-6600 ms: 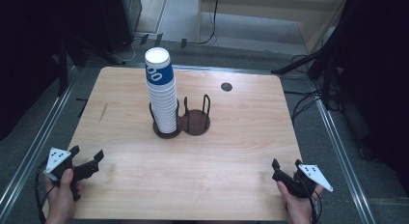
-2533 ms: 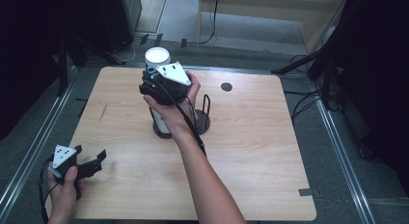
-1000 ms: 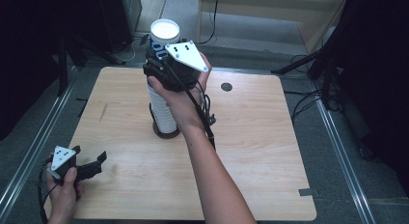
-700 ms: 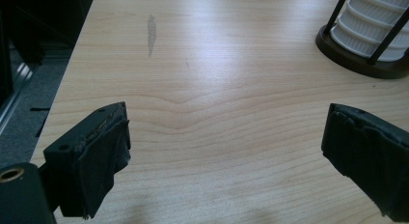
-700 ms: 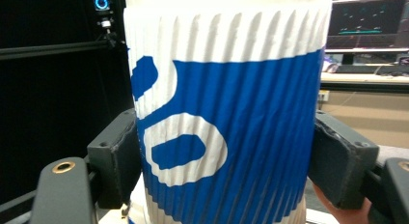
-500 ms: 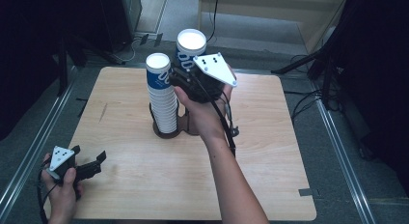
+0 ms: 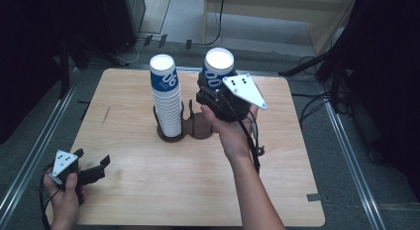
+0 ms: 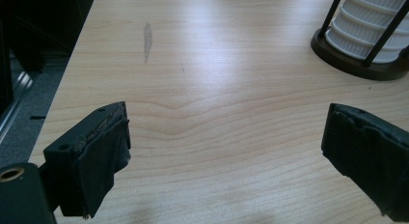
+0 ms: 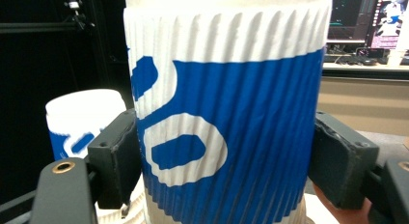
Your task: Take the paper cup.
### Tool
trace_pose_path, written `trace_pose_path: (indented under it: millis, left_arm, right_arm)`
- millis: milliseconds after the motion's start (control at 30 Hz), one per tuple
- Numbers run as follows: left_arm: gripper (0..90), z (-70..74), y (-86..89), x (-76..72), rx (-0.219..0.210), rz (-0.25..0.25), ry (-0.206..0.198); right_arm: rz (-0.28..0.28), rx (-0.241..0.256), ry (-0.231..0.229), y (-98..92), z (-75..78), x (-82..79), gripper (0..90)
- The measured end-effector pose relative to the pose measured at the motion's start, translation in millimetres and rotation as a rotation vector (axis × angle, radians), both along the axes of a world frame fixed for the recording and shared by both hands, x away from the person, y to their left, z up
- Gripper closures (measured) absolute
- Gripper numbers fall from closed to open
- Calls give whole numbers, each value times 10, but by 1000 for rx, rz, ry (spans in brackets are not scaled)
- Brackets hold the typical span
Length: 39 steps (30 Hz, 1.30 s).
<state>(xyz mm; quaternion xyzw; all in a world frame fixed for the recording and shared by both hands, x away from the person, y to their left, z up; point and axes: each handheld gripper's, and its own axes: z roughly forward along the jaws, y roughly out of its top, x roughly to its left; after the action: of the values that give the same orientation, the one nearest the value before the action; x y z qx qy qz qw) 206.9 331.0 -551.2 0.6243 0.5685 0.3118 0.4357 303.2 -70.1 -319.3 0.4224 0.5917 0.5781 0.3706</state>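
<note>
Desk (image 7: 148, 190) of pale wood carries a dark holder (image 7: 190, 131) with a tall cup stack (image 7: 167, 98) in its left ring. Above the right ring, the right gripper (image 7: 216, 93) clamps its fingers (image 9: 115, 161) on a blue-and-white cup (image 7: 218, 69). Near the front-left corner, the left gripper (image 7: 94, 170) hovers, fingers (image 8: 96, 156) spread wide, empty.

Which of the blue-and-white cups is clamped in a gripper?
The lone cup right of the stack, pinched between the right gripper fingers and held in the air. The stack of cups sits in the black holder, untouched.
</note>
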Motion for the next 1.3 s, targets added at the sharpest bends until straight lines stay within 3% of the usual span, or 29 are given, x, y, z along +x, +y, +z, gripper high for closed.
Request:
trace_pose_path:
  millis: [400, 600, 767, 1100, 1167, 1300]
  left_arm:
    - [40, -1, 1, 25, -39, -39, -25]
    - [40, -2, 14, 53, -61, -27, -43]
    - [40, 9, 30, 49, -41, -45, -15]
    - [39, 141, -52, 18, -50, -72, -30]
    - [39, 187, -93, 12, -64, -109, -33]
    - [39, 258, -155, 3, -72, -126, -46]
  right_arm:
    - [-2, -3, 47, -135, -379, -127, 217]
    - [-13, -1, 62, -223, -493, -171, 217]
    - [-20, -10, 74, -314, -627, -248, 217]
    - [-38, -44, 116, -454, -1022, -393, 217]
    - [-43, -43, 130, -478, -1094, -404, 217]
    - [-48, -43, 144, -516, -1194, -428, 217]
